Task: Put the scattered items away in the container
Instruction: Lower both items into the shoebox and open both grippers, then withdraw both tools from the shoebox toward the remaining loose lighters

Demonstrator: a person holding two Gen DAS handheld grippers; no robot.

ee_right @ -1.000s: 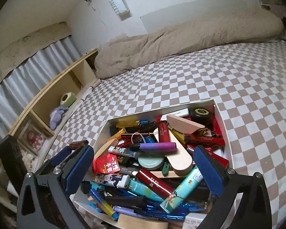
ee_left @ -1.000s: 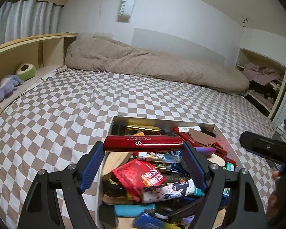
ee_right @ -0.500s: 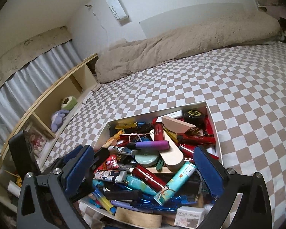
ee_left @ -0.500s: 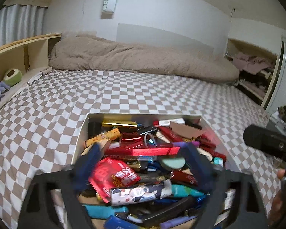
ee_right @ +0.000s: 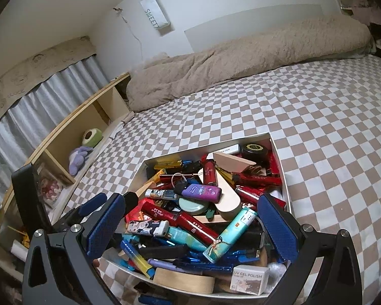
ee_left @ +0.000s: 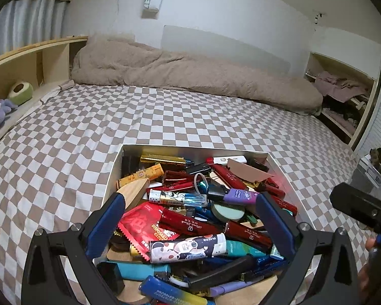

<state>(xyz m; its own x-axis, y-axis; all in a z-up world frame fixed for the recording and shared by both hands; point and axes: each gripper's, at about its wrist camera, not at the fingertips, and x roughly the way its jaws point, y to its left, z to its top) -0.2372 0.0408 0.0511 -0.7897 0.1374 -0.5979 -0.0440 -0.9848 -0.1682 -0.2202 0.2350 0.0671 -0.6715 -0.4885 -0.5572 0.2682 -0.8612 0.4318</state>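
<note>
A white box (ee_left: 115, 167) on the checkered bed is heaped with lighters, tubes, wooden pieces and packets; it also shows in the right wrist view (ee_right: 279, 152). A long shiny red tube (ee_left: 205, 225) lies on top of the heap, also seen in the right wrist view (ee_right: 180, 218). My left gripper (ee_left: 190, 218) is open and empty, hovering over the near part of the box. My right gripper (ee_right: 190, 225) is open and empty above the near right part of the box. The left gripper's blue fingers (ee_right: 94, 204) show at the left of the right wrist view.
The checkered bedsheet (ee_left: 89, 127) spreads around the box. A beige duvet (ee_left: 190, 76) lies along the far wall. A wooden shelf (ee_left: 25, 58) with plush toys (ee_left: 0, 114) stands at the left. Open shelving with clothes (ee_left: 343, 91) is at the right.
My left gripper has let go of the long red tube, which now lies on the heap in the box. Both grippers have pulled back slightly from the box.
</note>
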